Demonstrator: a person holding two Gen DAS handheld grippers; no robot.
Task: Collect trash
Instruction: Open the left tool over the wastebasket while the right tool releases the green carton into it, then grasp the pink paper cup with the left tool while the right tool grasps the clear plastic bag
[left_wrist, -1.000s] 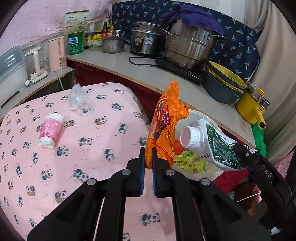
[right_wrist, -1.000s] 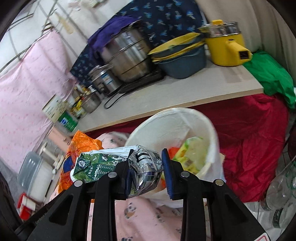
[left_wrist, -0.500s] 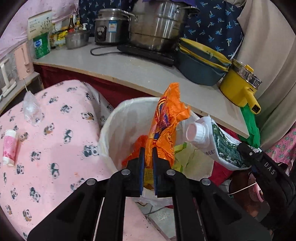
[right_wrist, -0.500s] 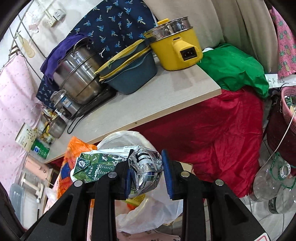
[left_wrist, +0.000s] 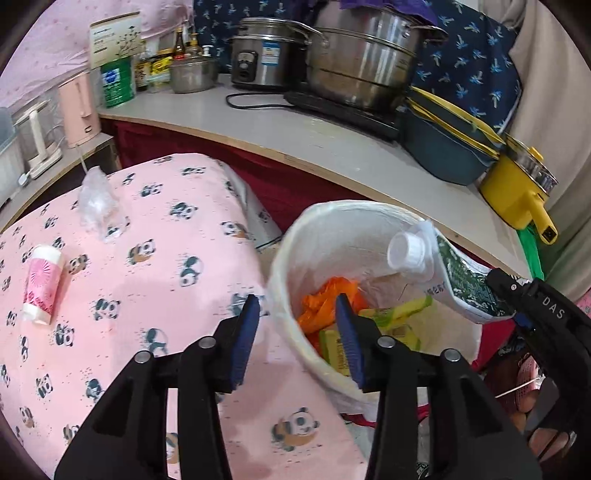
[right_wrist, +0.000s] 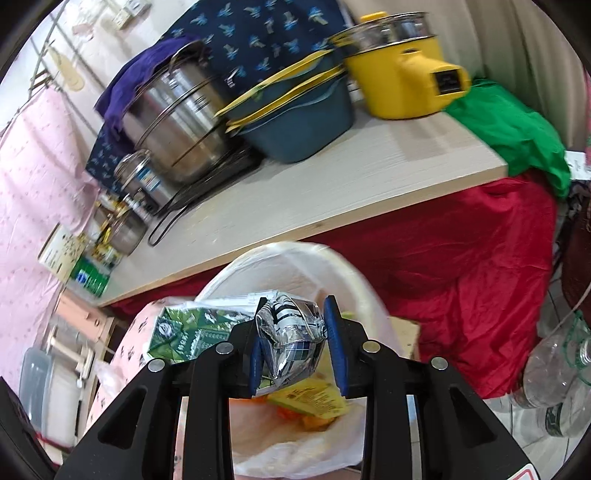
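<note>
A white-lined trash bin (left_wrist: 354, 206) stands beside the pink panda-print table (left_wrist: 147, 258). My left gripper (left_wrist: 295, 314) hangs over the bin's near rim, its jaws opening with nothing between them. The orange wrapper (left_wrist: 325, 302) lies inside the bin among yellow-green packets. A green milk carton (left_wrist: 458, 273) with a white cap juts over the bin, held at its crumpled foil end by my right gripper (right_wrist: 295, 306). Those jaws are opening, but the pads still touch the carton (right_wrist: 184, 332). On the table lie a pink cup (left_wrist: 40, 284) and a clear plastic bag (left_wrist: 96, 199).
Behind the bin (right_wrist: 295, 247) runs a counter (left_wrist: 295, 136) with steel pots, blue basins (left_wrist: 443, 147) and a yellow electric pot (left_wrist: 517, 192). Red cloth (right_wrist: 461, 266) hangs under it. Clear plastic bottles (right_wrist: 554, 376) stand on the floor at right.
My left gripper opened and the orange wrapper fell into the bin. Both grippers came lower and nearer the bin. The right gripper still carries the carton.
</note>
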